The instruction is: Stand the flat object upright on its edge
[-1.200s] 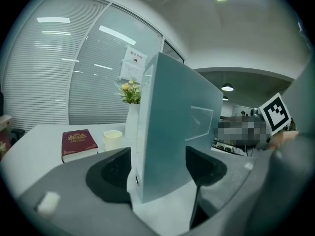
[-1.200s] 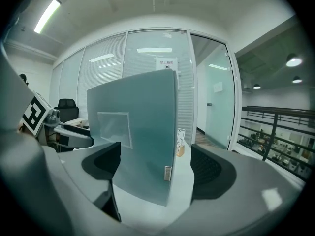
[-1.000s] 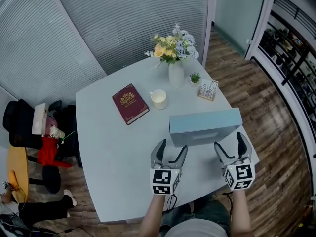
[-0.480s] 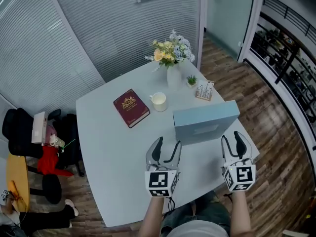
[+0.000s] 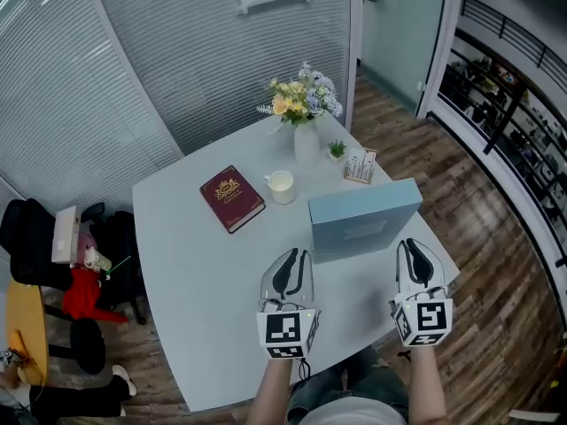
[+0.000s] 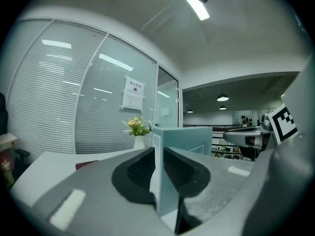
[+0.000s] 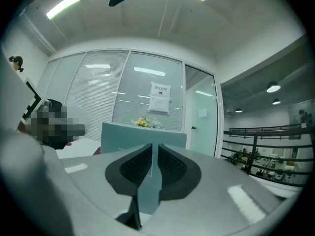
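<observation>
The flat blue box (image 5: 363, 224) stands upright on its long edge at the right of centre in the head view, its broad face turned toward the person, on the pale table (image 5: 190, 264). By this look the task's aim is met: the box rests on its own narrow edge with nothing propping it.

The left gripper (image 5: 292, 259) sits in the lower middle of the frame, just beside the box's lower left corner but apart from it. Its own view shows the two jaws drawn nearly together with only a thin slit between them, clenched on nothing (the blue seen in the slit is the box (image 6: 184, 144) standing beyond the tips, not something pinched). The right gripper (image 5: 414, 251) is at the lower right, just short of the box's right end, its jaws likewise pressed close and empty, with the box (image 7: 130, 134) visible past them.

Both tools flank the box's two ends, probably so that either can catch it if it tips. A thin box on a narrow edge topples easily, so a bump would likely lay it flat.

The red book (image 5: 232, 198), white cup (image 5: 281, 184) and vase of flowers (image 5: 305, 122) lie toward the upper centre, well apart from the box.
</observation>
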{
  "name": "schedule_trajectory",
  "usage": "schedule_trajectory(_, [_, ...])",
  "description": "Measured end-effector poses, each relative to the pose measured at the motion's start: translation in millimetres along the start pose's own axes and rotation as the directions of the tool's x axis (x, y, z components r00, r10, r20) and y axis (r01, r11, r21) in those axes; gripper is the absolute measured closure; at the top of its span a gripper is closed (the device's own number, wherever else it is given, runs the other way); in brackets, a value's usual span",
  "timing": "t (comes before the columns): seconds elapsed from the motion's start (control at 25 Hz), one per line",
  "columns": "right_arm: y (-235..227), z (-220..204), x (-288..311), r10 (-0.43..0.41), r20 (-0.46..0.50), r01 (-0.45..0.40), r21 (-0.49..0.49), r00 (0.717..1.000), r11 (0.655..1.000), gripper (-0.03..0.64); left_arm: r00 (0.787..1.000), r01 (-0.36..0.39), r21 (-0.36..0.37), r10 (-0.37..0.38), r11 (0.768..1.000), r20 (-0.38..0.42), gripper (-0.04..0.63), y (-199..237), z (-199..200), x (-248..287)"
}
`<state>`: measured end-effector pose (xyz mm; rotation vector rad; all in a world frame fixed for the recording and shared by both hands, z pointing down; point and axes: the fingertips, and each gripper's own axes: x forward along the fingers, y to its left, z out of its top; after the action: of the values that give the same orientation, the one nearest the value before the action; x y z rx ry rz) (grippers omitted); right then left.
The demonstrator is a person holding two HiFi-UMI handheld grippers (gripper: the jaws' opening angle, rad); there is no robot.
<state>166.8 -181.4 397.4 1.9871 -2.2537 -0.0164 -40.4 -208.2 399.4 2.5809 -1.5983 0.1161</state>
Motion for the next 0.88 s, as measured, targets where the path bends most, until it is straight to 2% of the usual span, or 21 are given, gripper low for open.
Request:
schedule_trajectory(0.16, [-4, 6, -3, -0.016, 0.018, 0.016, 0.013, 1.0, 1.0, 0.594, 1.0, -0.024, 0.013, 0.023, 1.0, 0.017, 0.566, 0, 7, -3])
schedule_trajectory(0.28, [-6, 12, -7, -0.016, 0.032, 0.016, 0.017, 0.999, 1.0, 0.594, 0.998, -0.048, 0.021, 0.047, 0.999, 0.029, 0.594, -1, 14, -7])
schedule_trajectory(0.88, [-16, 27, -39, 0.013, 0.06, -0.015, 0.027, 0.998, 1.0, 0.594, 0.995, -0.089, 0.038, 0.086, 0.995, 0.059, 0.595, -27, 32, -38])
